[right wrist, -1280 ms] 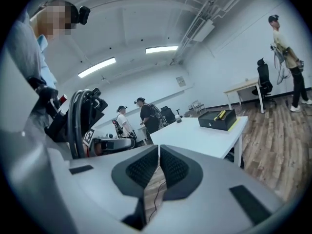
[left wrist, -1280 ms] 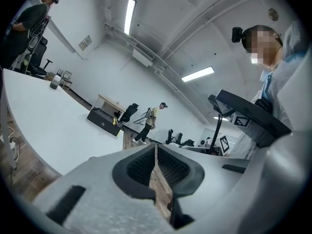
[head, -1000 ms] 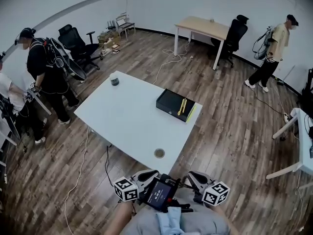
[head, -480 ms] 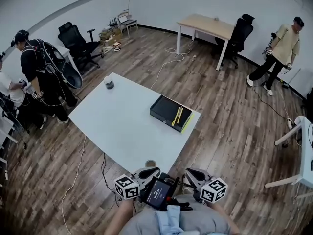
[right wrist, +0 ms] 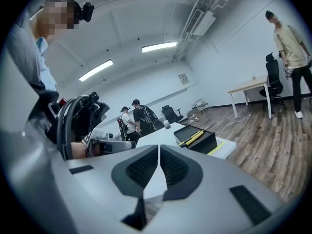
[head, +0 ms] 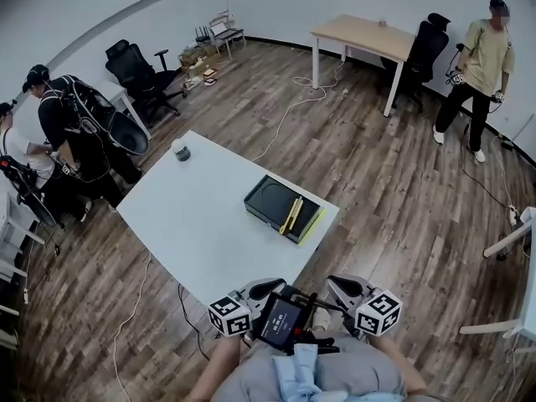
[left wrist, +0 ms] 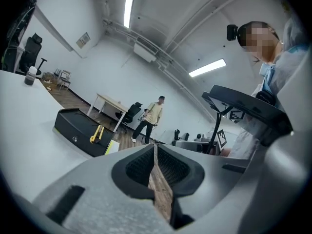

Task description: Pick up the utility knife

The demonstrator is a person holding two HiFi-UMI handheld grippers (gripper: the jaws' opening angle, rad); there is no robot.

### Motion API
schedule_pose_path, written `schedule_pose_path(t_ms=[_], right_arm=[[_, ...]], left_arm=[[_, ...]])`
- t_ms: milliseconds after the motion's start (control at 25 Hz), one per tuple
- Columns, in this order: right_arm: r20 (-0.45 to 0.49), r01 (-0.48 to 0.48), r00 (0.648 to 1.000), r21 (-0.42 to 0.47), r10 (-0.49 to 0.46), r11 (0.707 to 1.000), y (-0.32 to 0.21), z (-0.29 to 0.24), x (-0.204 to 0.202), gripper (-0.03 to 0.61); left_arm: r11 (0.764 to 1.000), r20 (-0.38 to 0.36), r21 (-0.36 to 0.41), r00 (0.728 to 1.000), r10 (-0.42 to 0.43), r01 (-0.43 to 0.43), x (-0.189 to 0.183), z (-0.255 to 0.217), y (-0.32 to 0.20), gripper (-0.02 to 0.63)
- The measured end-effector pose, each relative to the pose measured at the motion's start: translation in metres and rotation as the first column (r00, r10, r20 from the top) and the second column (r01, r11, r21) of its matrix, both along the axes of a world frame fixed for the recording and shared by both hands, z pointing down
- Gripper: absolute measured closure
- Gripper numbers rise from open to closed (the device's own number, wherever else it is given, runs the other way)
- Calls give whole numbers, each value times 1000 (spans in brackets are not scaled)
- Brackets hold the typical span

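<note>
Surface (head: 180,224) is sitting closer to the wearer than a second ago. Its near corner is now reaching almost under both tools, and the small round thing that was lying by that corner is no longer showing. Person in the pale top (head: 484,53) at far right is standing more upright than before, near the wooden desk (head: 364,33).

Left tool (left wrist: 155,150) is being held low in front of the body, jaws pressed together, nothing between them. Right tool (right wrist: 159,152) is being held beside it, jaws down to a thin slit, also gripping nothing. Both are pointing out over the surface, well short of the knife. A small screen (head: 280,321) is sitting between the two tools in the head view.

Utility knife (head: 291,214), yellow, is lying flat on top of the black box (head: 268,198), toward the box's right end, untouched. A yellow-green strip (head: 311,224) is lying along that end of the box; cannot tell what it is. Box is resting on the right half of the surface, near its right edge.

A small cup (head: 179,150) is standing at the far left corner, well apart from the box. Two people in dark clothes (head: 67,128) are standing past the left side of the surface, near a black office chair (head: 138,74). Cables (head: 289,111) are trailing over the wood floor (head: 377,174).
</note>
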State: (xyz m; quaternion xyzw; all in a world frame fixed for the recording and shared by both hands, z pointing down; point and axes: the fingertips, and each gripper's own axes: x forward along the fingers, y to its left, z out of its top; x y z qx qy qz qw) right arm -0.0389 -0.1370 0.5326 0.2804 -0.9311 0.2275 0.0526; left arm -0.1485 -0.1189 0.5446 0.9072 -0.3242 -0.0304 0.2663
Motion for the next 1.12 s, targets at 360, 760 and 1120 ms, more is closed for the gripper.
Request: schedule_pose_path(t_ms=[360, 760, 1120], right_arm=[[30, 30, 999, 8, -30, 1000, -37, 0, 46, 549], [22, 52, 998, 21, -52, 998, -53, 1, 50, 549], [18, 22, 1000, 15, -23, 1000, -65, 4, 54, 548]], left_arm=[[998, 41, 6, 997, -64, 64, 40, 1, -27, 595], [994, 53, 4, 993, -108, 107, 43, 2, -54, 595], [980, 115, 57, 974, -197, 191, 14, -13, -107, 595]])
